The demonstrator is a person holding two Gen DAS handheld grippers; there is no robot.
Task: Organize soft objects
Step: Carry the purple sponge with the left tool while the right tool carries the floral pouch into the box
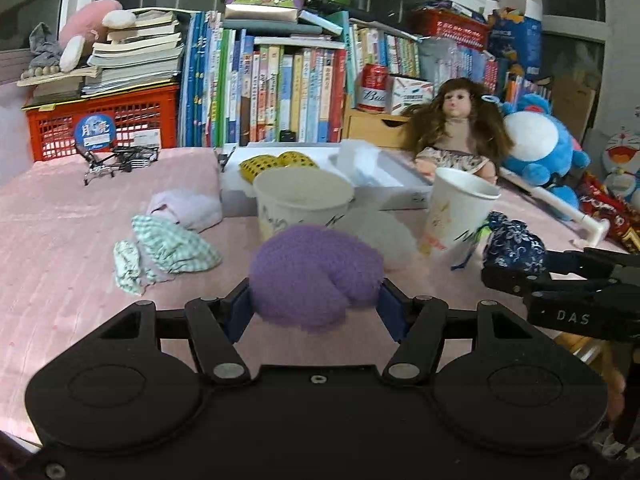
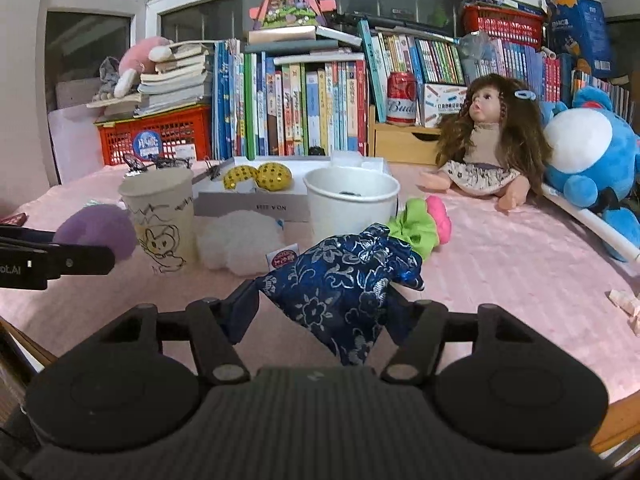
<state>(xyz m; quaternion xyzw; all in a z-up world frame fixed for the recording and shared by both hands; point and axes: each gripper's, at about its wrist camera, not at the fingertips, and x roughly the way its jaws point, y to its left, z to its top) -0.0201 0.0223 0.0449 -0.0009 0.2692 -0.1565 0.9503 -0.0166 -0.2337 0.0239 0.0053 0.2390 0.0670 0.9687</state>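
Left wrist view: the left gripper (image 1: 316, 304) grips a purple plush ball (image 1: 314, 274), lifted over the pink bed (image 1: 60, 240). The doodled paper cup (image 1: 302, 204) stands just beyond it, dead ahead.

Right wrist view: the right gripper (image 2: 326, 304) clamps a blue brocade pouch (image 2: 340, 280). The white cup (image 2: 352, 204) stands straight ahead; a green-pink toy (image 2: 424, 226) lies beside it to the right.

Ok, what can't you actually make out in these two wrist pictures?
- Left wrist view: the inside of the near paper cup is hidden by its own rim.
- Right wrist view: a dark thing lies in the white cup, too small to identify.
- Right wrist view: the bottom of the blue pouch is hidden behind the right gripper.
- Left wrist view: the white fluffy piece is partly behind the purple ball.
- Book titles: too small in both.
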